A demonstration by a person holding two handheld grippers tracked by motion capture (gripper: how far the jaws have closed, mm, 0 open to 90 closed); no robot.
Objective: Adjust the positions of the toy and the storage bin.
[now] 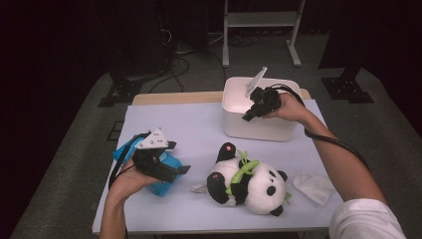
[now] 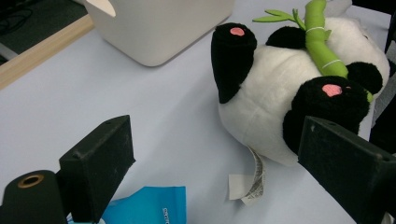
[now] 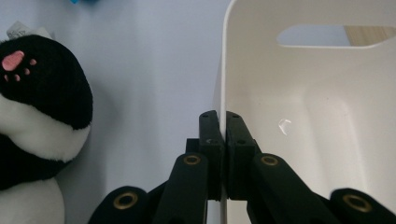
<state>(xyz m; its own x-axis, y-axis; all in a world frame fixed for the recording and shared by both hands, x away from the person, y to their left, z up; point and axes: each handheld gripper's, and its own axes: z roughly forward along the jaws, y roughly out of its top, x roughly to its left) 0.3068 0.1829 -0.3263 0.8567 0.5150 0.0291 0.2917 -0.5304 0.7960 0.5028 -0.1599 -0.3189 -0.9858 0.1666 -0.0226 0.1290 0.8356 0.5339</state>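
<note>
- Right gripper [image 1: 247,116]: upper centre of the high view, jaws pressed together on the near rim of the white bin [image 1: 234,127]; in the right gripper view the thin wall stands edge-on between the two pads.
- White bin: upper centre of the high view, on the pale table cover [image 1: 194,124], apparently empty inside.
- Risk: the grip takes one thin wall only; a pull or lift could tip the bin or let the smooth plastic slip from the pads.
- Risk: dragging the bin toward the lower frame would likely push it into the plush panda [image 1: 246,181], which lies just below it, feet up, a green bamboo stalk [image 1: 242,172] across its belly.
- Left gripper [image 1: 179,158]: lower left, jaws spread wide and holding nothing, hovering over a blue pouch [image 1: 164,186], aimed toward the panda.
- White cloth [image 1: 313,186]: lower right, well apart from the bin.
</note>
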